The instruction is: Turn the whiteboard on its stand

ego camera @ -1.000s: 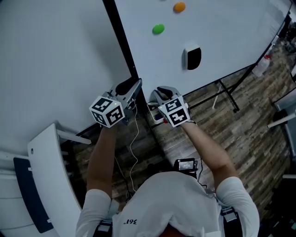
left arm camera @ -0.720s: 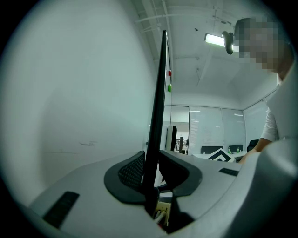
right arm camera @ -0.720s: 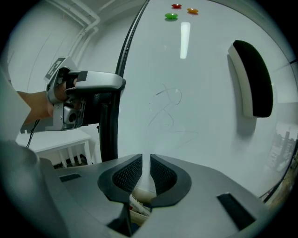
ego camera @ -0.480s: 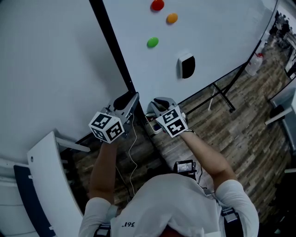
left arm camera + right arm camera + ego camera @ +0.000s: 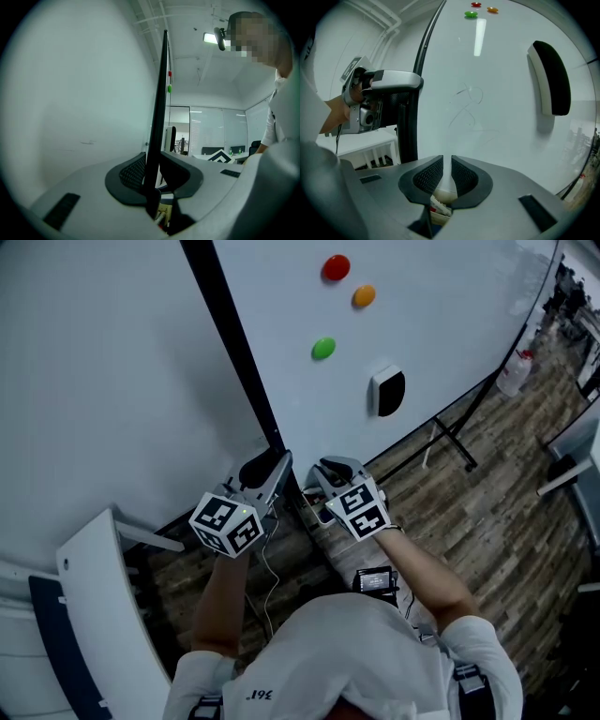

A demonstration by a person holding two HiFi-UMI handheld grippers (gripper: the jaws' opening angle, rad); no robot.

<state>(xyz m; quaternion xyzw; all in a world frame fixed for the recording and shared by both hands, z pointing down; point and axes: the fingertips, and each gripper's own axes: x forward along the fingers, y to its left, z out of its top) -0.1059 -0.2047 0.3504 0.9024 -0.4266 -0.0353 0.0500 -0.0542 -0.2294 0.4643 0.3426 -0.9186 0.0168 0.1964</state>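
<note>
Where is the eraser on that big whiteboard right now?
In the head view the eraser clings to the whiteboard face, right of centre, below and right of the green magnet, near the board's lower edge.

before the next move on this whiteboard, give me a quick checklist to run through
1. Left gripper jaws closed on the whiteboard's black frame edge: ok.
2. Right gripper has a real hold: cannot tell; its jaws stand nearly together at the board face, with only a white sliver between them.
3. Red magnet, orange magnet, green magnet and eraser stuck on: ok.
4. Stand leg flat on the floor: cannot tell.
5. Spray bottle clear of the stand: not ok, it looks close.
</note>
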